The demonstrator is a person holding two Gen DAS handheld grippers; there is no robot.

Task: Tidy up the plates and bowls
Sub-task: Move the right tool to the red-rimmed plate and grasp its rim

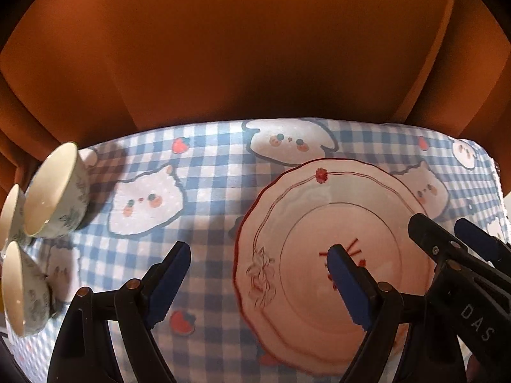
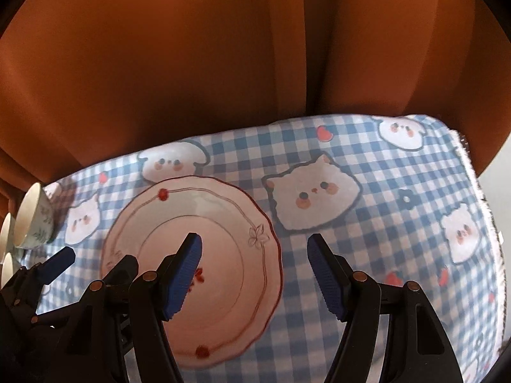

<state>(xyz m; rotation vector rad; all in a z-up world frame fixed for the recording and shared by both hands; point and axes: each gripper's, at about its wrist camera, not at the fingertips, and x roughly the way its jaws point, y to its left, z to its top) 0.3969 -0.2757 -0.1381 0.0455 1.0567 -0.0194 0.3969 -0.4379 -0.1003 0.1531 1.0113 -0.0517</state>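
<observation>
1. Nearest the lens, the left gripper (image 1: 260, 282) shows black arms and blue ribbed fingers (image 1: 167, 282) standing wide apart, with nothing clamped between them.
2. One finger hangs above the checked cloth, the other above the middle of the white scalloped ceramic plate with a red rim (image 1: 322, 210).
3. Beside it, the right gripper (image 2: 258, 274) likewise has its fingers parted and empty; one finger is over the plate's centre, the other over bare cloth.
4. That plate lies flat on the desk covered by a blue-and-white gingham cloth printed with cartoon animals (image 1: 207, 172), about midway along its width.
5. Three small cream ceramic bowls with green leaf patterns (image 1: 56, 191) cluster at the desk's left edge; they look upright, though the lens distortion there makes that hard to judge.
6. Behind the far edge hangs an orange curtain (image 1: 239, 48).
</observation>
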